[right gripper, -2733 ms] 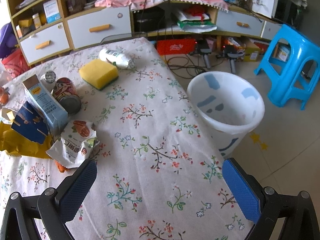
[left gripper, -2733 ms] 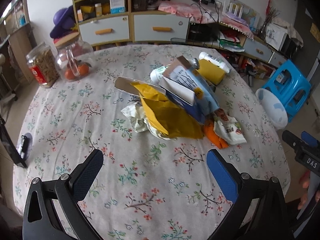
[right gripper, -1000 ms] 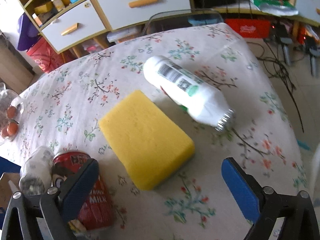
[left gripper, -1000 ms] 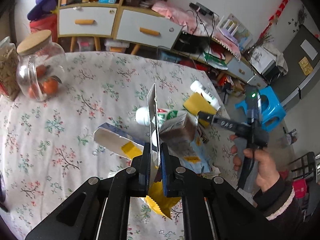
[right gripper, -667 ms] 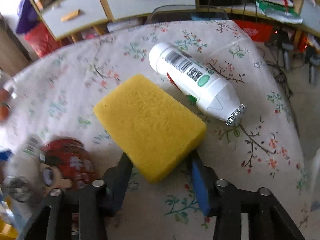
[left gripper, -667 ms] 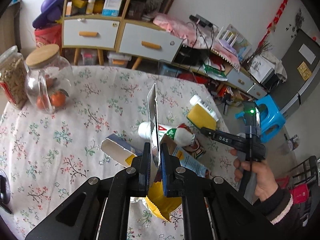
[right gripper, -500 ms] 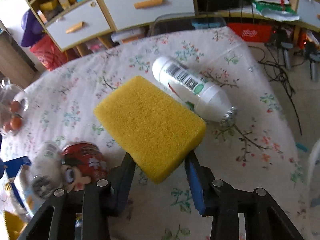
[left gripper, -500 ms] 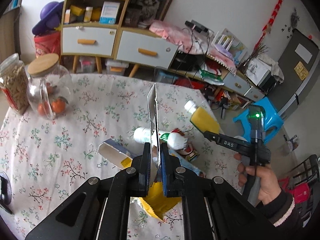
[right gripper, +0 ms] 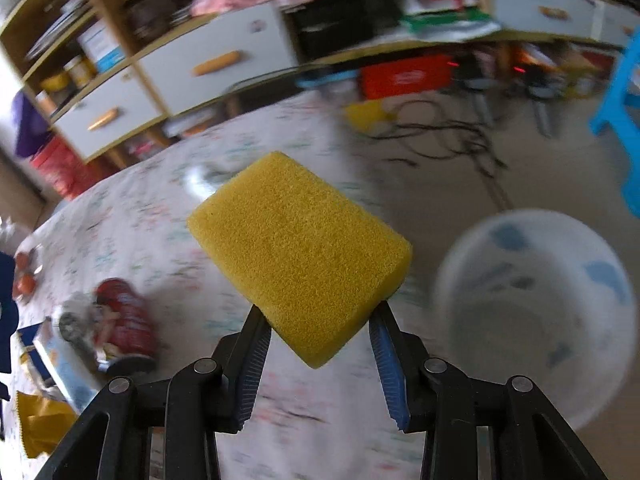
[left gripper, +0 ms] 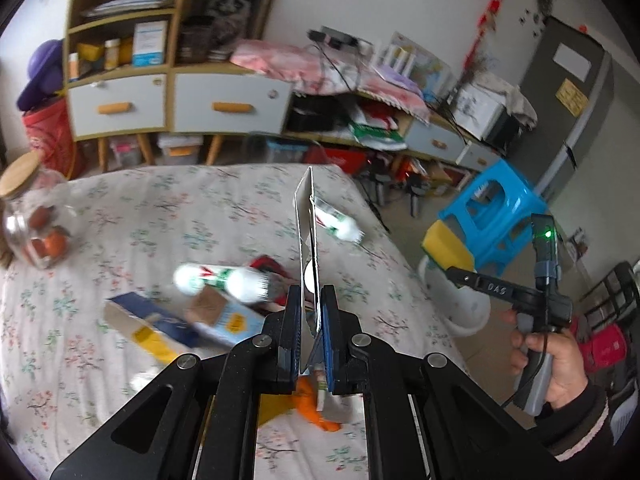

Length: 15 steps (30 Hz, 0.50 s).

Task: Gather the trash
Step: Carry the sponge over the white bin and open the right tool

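The right claw (right gripper: 320,332), clenched on the sponge (right gripper: 300,256), has lifted it off the desk (left gripper: 140,216) toward the bin (right gripper: 536,312); the left claw (left gripper: 310,320) stays clamped on a carton flap (left gripper: 306,240), also raised. Both loads look ready to drop.

Black screwed linkages (right gripper: 320,420), blue ribbed pads (right gripper: 386,364)

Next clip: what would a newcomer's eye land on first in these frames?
The yellow sponge, clamped in the right tool and held off the table beside the white trash bin. Next, the thin card-like sheet standing edge-on in the shut left tool, above cartons and bottles scattered on the floral tablecloth.
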{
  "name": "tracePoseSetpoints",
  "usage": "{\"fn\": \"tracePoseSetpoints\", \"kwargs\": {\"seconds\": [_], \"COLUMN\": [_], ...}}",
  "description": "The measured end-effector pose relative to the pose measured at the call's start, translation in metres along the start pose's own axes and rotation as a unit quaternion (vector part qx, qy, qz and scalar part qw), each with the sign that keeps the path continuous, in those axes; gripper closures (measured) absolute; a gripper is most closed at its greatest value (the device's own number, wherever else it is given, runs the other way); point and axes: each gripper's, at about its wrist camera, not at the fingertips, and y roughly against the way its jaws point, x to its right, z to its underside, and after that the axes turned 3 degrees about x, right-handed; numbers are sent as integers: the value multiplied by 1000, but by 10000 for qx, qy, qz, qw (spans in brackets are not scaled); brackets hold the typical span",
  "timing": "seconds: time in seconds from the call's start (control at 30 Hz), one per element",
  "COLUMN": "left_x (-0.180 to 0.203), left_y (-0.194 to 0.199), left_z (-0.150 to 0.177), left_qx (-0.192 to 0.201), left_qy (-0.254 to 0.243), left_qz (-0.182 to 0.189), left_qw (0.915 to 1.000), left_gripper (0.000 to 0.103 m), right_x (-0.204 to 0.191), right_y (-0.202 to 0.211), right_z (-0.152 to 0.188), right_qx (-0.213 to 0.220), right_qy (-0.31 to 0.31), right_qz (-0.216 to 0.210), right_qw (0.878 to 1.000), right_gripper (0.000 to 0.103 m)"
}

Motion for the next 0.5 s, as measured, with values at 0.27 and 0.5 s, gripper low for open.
{"fn": "tracePoseSetpoints", "kwargs": {"seconds": [0.27,0.5], "left_x": [51,108], "left_y": [-48,-83], "left_z": [8,11], "left_qx": [-418,-652], "left_qy": [-66,-302], "left_qz": [391,632], "left_qw": [9983,9954], "left_gripper": [94,94], "right_x": [87,137], "right_y": [28,50], "right_z": [11,19], "right_qx": [-63,-6], "right_qy": [-615,-980], "right_qz": [426,644], "right_qw": [9972,9931], "right_gripper": [57,41]}}
